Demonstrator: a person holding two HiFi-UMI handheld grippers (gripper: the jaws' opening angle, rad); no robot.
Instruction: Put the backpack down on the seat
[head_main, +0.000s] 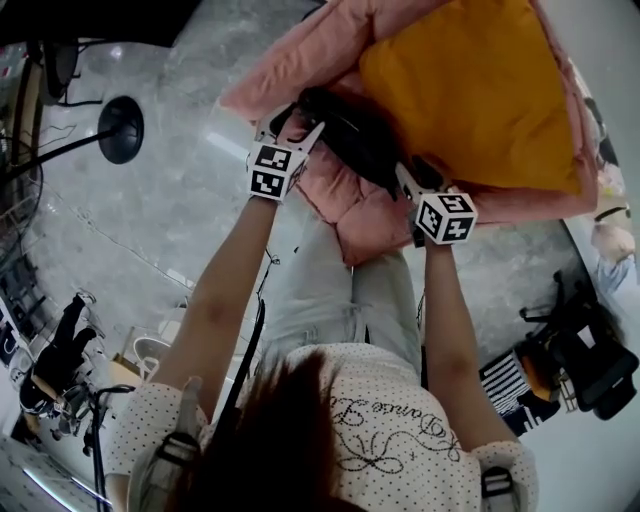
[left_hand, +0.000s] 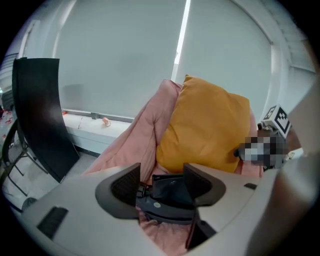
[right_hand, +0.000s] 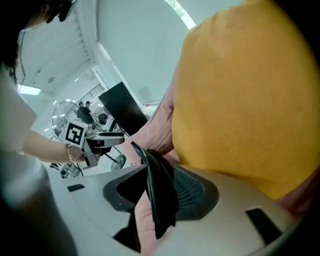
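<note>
The black backpack (head_main: 355, 135) lies on the pink padded seat (head_main: 350, 215), in front of an orange cushion (head_main: 470, 90). My left gripper (head_main: 292, 125) is at the bag's left end. In the left gripper view its jaws (left_hand: 162, 182) stand wide around the backpack's top (left_hand: 167, 195), with a gap at the left pad. My right gripper (head_main: 412, 178) is at the bag's right end. A black strap (right_hand: 160, 195) hangs between its jaws (right_hand: 157, 187), which stand apart, with free space on the left side. The cushion (right_hand: 245, 100) fills the right gripper view.
A black round lamp base (head_main: 120, 128) stands on the grey floor at the left. A black office chair (head_main: 590, 360) is at the right. A dark panel (left_hand: 40, 115) leans by the window sill (left_hand: 95, 117). The seat's pink folds (left_hand: 145, 135) rise beside the cushion (left_hand: 210, 130).
</note>
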